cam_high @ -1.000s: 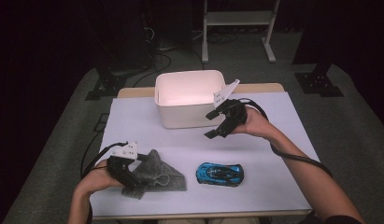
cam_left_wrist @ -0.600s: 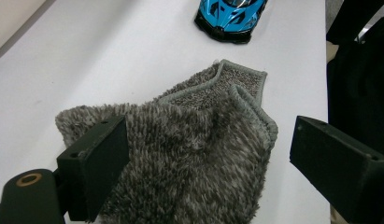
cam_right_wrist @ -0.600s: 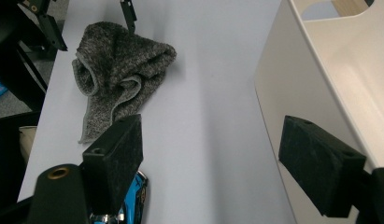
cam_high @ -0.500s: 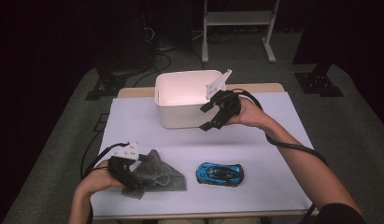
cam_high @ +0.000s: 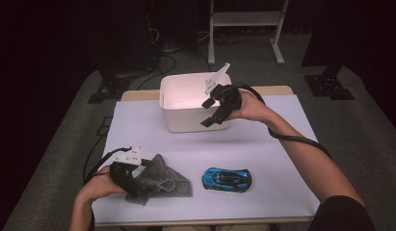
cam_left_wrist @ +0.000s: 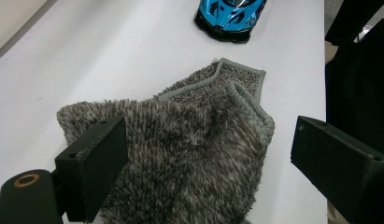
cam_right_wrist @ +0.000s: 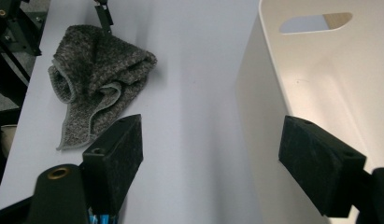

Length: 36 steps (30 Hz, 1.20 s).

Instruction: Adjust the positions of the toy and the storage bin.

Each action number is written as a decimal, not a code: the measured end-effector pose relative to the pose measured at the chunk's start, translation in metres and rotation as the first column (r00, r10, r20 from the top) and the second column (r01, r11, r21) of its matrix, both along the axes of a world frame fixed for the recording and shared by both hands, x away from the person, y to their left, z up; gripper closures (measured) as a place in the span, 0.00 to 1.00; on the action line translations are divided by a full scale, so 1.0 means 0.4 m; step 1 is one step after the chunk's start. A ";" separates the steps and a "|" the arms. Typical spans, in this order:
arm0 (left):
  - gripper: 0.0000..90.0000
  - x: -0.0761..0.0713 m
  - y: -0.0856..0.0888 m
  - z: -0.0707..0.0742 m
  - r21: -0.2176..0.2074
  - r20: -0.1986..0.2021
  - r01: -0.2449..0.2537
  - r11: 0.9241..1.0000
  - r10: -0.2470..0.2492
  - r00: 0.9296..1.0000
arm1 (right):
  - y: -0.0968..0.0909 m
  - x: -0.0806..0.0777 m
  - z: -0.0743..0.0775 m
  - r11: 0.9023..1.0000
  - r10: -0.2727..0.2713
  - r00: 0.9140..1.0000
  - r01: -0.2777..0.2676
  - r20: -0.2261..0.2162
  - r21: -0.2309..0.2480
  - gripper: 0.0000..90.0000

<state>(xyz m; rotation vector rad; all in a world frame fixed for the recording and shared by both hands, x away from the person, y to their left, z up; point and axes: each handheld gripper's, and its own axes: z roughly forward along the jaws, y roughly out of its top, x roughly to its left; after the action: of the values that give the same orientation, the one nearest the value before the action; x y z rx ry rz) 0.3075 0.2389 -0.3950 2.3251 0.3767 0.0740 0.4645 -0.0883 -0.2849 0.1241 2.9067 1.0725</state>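
Now we have our left gripper (cam_high: 138, 185) low at the near left corner of the counter (cam_high: 263, 144), its jaws spread wide and straddling the grey cloth (cam_high: 159, 180) without pinching it. In the left gripper view the cloth (cam_left_wrist: 180, 154) lies rumpled right between the two black jaws, its folded hemmed corner pointing away toward the blue toy car (cam_left_wrist: 229, 16). So the cloth sits directly ahead of and under this gripper; we judge that a straight close would take the nearest bunch of pile.

Our right gripper (cam_high: 212, 108) hangs well apart from it, at the near right rim of the white bin (cam_high: 186, 120), jaws likewise wide and holding nothing. Its own view looks along the outer wall of the bin (cam_right_wrist: 255, 140), with the cloth (cam_right_wrist: 96, 70) far off across the bare counter.

The left hand is plainly the nearer one to the cloth. The bin stands at the far middle of the counter, diagonally away from the cloth, so any carry would run forward and to the right.
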 end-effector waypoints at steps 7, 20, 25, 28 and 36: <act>0.11 -0.002 0.003 0.000 -0.002 -0.001 -0.001 1.000 0.001 1.000 | 0.016 0.026 0.018 1.000 -0.008 1.000 0.008 0.010 -0.007 0.22; 0.11 -0.004 0.006 0.003 0.010 0.000 -0.012 1.000 0.012 1.000 | 0.058 0.080 0.020 0.999 0.006 1.000 -0.005 0.017 -0.043 0.23; 0.11 -0.006 0.005 0.000 0.020 -0.002 -0.019 1.000 0.019 1.000 | 0.072 0.103 -0.003 0.998 0.004 1.000 -0.003 0.013 -0.068 0.23; 0.11 -0.008 0.003 -0.004 0.021 -0.008 -0.018 1.000 0.018 1.000 | 0.080 0.116 -0.017 0.997 -0.001 1.000 0.002 0.011 -0.083 0.25; 0.10 -0.013 0.010 -0.004 0.019 -0.007 -0.022 1.000 0.022 1.000 | 0.078 0.157 -0.056 0.994 -0.022 1.000 0.020 -0.018 -0.104 0.40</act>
<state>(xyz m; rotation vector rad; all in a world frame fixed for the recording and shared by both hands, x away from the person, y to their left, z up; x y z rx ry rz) 0.3023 0.2428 -0.3966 2.3407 0.4064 0.0805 0.5275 -0.0571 -0.3073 0.1614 2.9638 0.9191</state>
